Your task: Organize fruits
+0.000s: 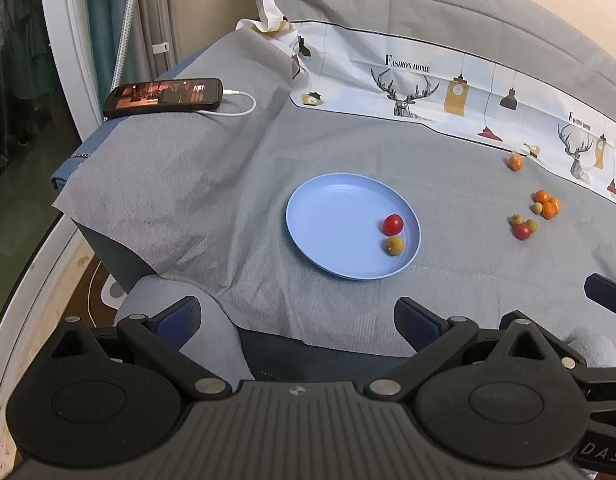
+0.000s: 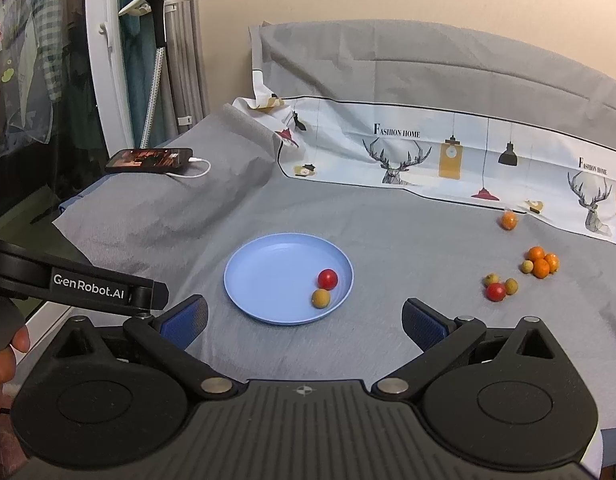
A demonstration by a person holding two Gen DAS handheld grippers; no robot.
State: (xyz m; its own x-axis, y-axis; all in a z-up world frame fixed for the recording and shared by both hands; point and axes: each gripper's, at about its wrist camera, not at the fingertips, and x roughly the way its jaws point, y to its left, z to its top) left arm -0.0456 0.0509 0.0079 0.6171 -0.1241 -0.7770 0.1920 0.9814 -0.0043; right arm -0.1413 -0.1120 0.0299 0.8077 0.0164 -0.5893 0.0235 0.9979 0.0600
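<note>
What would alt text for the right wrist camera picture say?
A blue plate on a grey cloth holds a red tomato and a yellowish fruit, seen between the open right gripper. More small fruits lie loose to the right; a charging phone sits far left.

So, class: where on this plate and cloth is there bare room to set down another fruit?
Free: the blue plate's left half, away from the red tomato and tan fruit; also the grey cloth between plate and fruit cluster. Crowded: that cluster by the printed cloth.
</note>
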